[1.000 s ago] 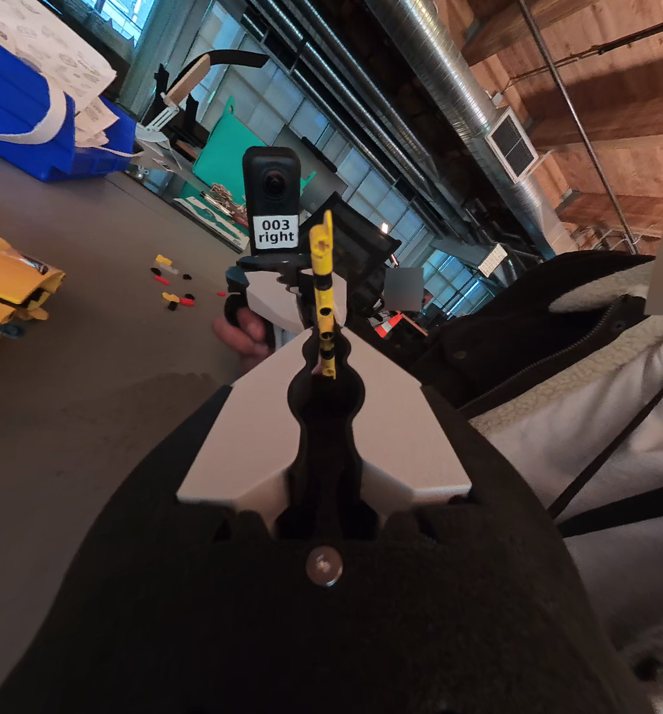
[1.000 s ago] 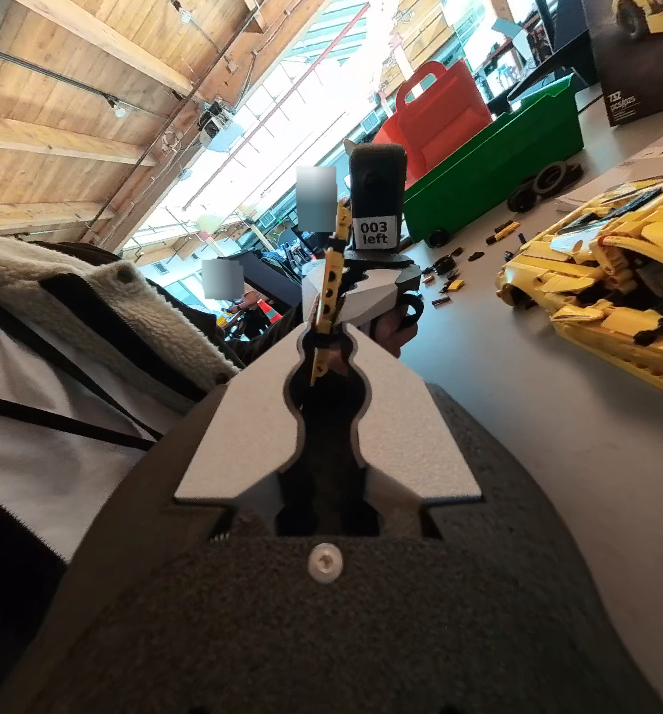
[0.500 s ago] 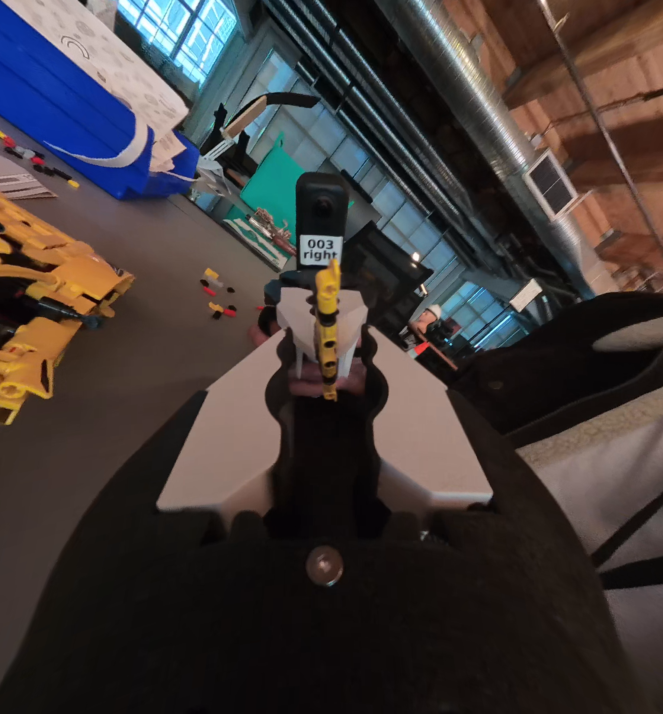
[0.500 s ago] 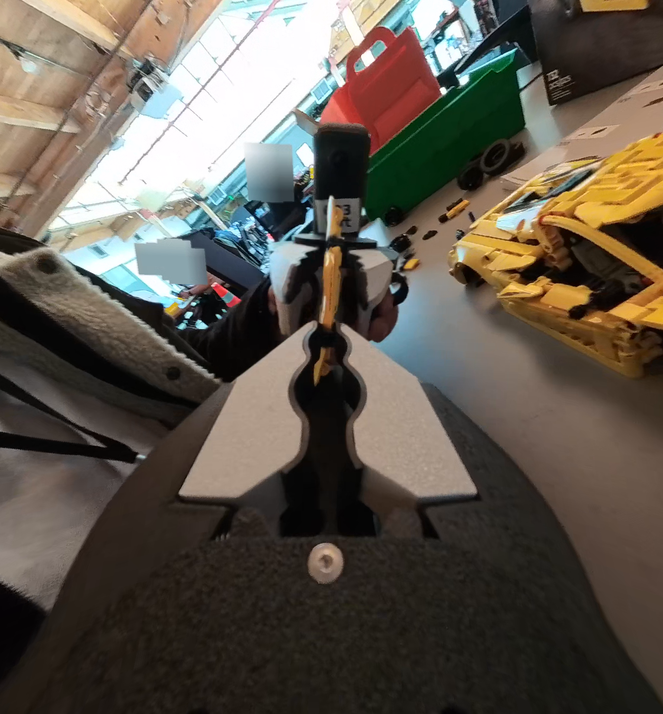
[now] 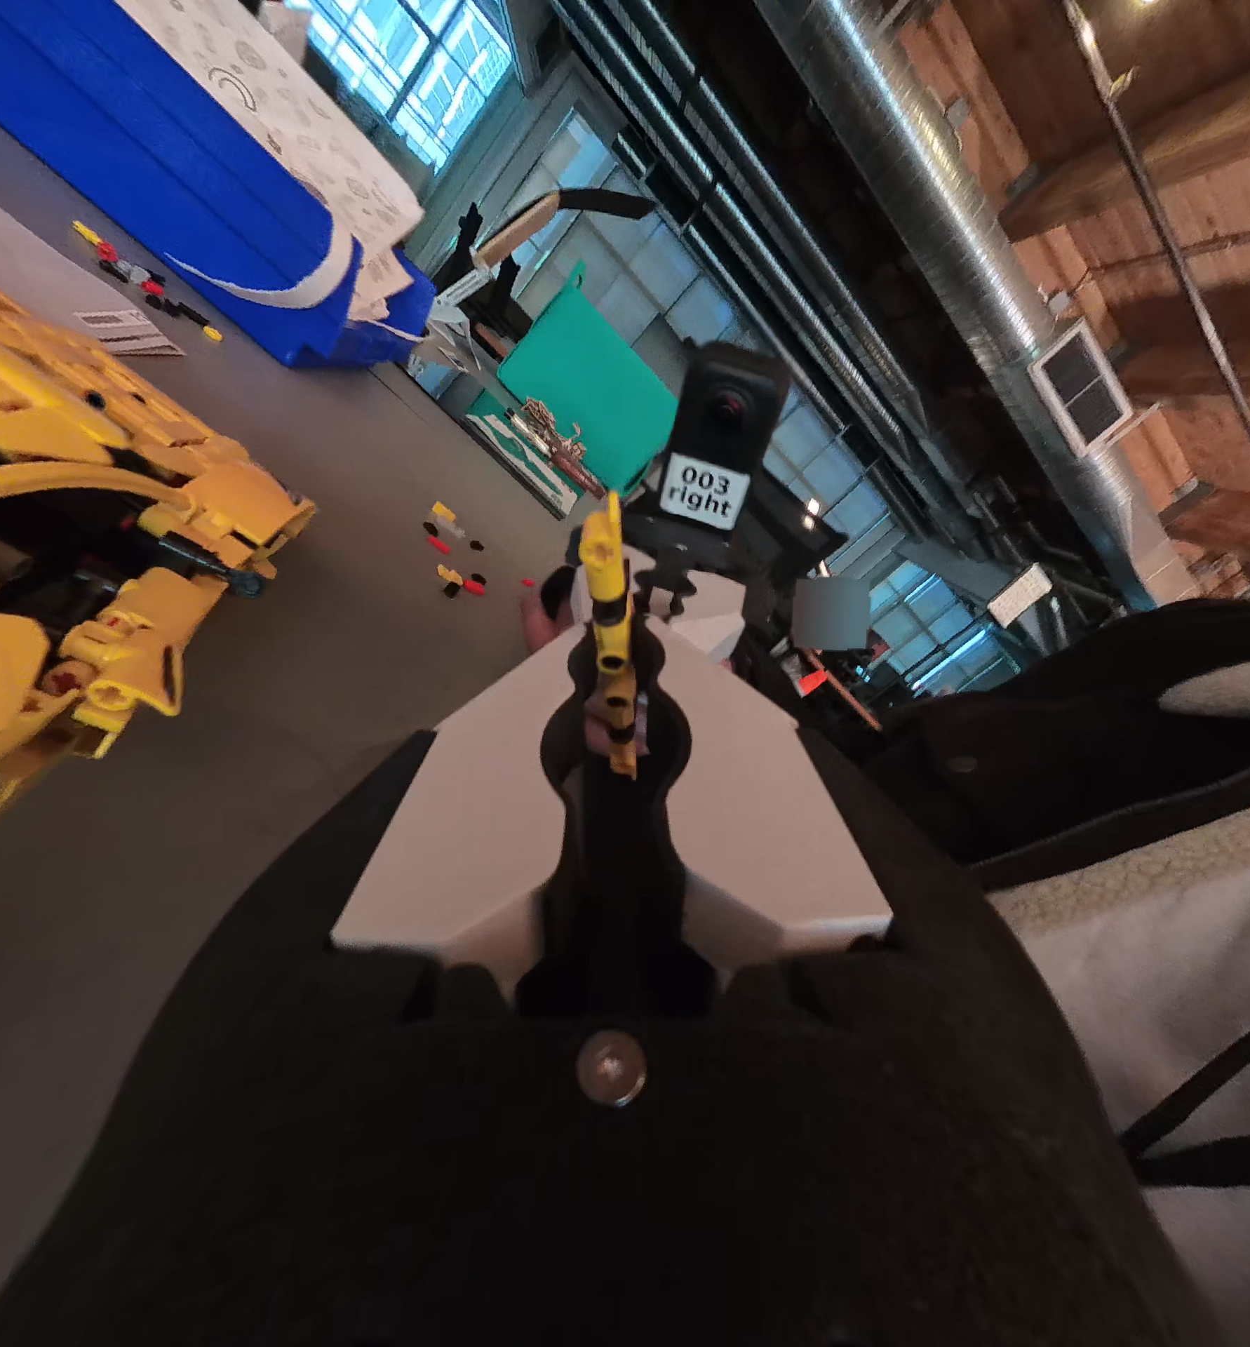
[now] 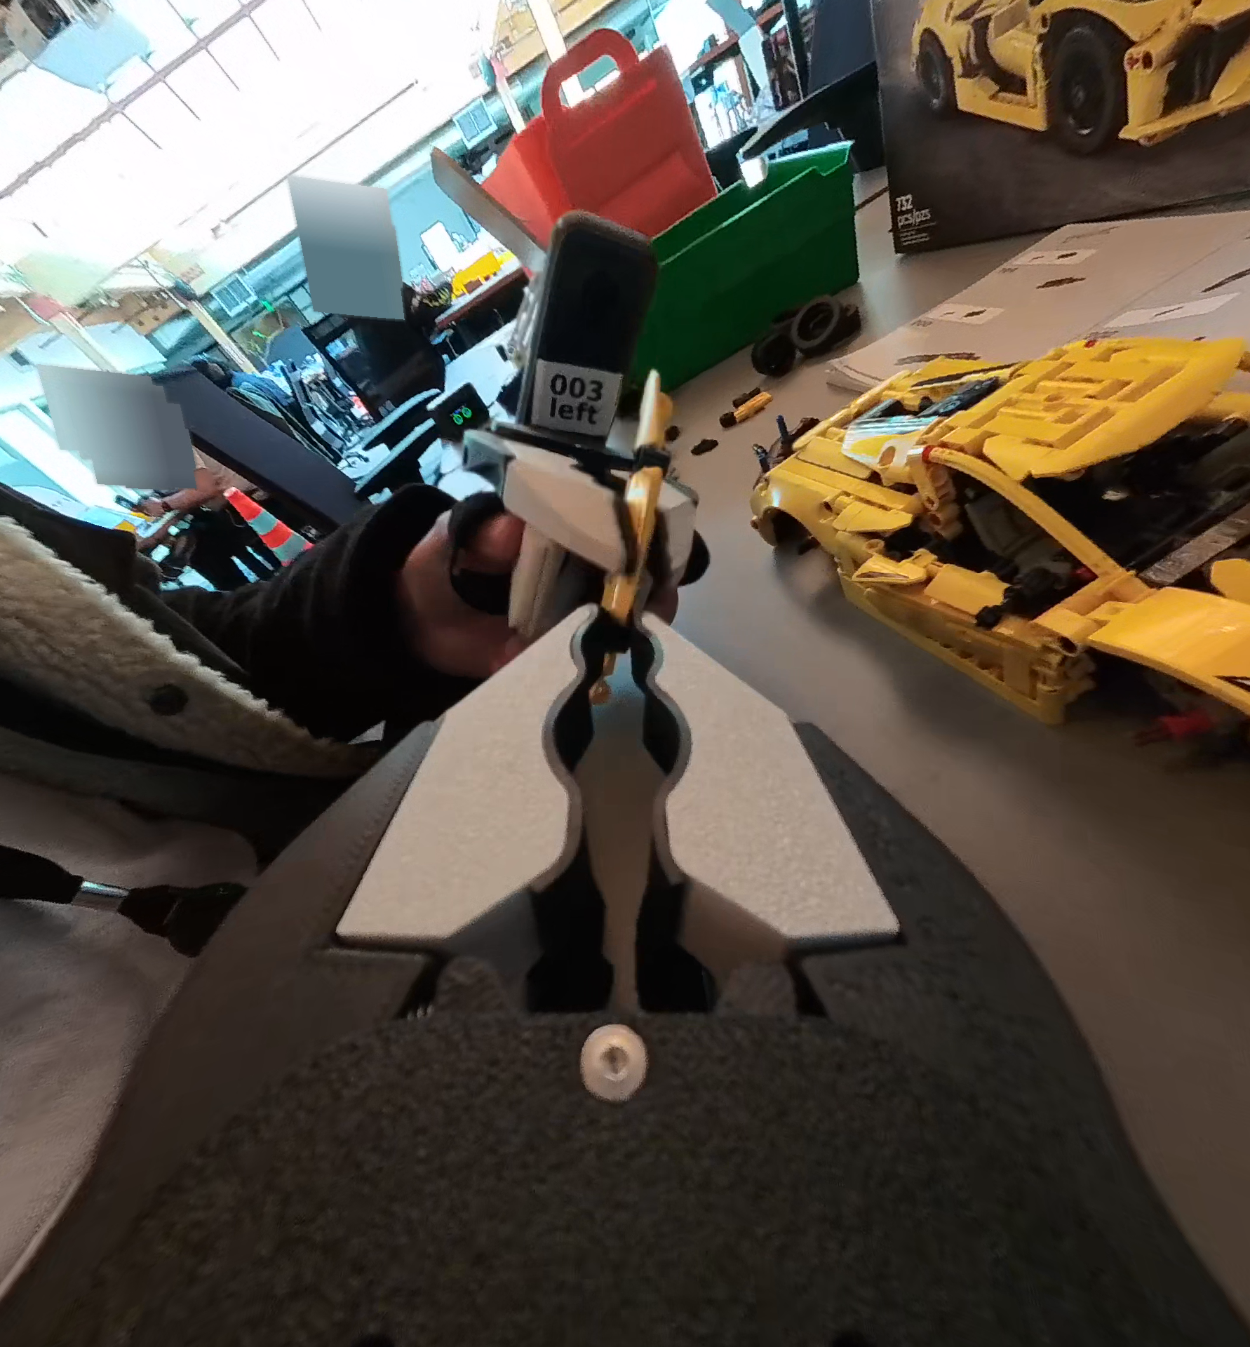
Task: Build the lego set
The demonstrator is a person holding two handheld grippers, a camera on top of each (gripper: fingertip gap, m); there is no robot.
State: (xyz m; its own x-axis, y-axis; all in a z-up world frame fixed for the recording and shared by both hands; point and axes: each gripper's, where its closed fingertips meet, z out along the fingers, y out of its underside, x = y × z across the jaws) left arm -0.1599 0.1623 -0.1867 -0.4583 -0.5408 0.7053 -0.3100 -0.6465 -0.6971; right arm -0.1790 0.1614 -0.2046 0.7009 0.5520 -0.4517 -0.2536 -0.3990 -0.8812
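Note:
A thin yellow lego beam with black pins (image 5: 610, 641) is held in the air between both grippers, above the grey table (image 5: 360, 700). My left gripper (image 5: 611, 660) is shut on the beam, which sticks up past its white fingertips. My right gripper (image 6: 615, 623) is shut on the beam's lower end (image 6: 622, 590). Each gripper faces the other: the right one (image 5: 680, 598) shows just behind the beam in the left wrist view, and the left one (image 6: 593, 510) in the right wrist view. The partly built yellow lego car (image 6: 1008, 525) lies on the table, also visible in the left wrist view (image 5: 83, 525).
Loose small pieces (image 5: 454, 557) lie on the table beyond the car. A blue bin (image 5: 192, 189) stands far left. A green bin (image 6: 746, 270), a red bag (image 6: 607, 160), the set's box (image 6: 1088, 109), black wheels (image 6: 811, 328) and an instruction booklet (image 6: 1118, 291) stand behind the car. The person's jacket (image 6: 61, 656) is close by.
Both grippers have swung down and toward the car while still holding the beam between them. The car now fills more of both views, and the two grippers sit at a slight angle.

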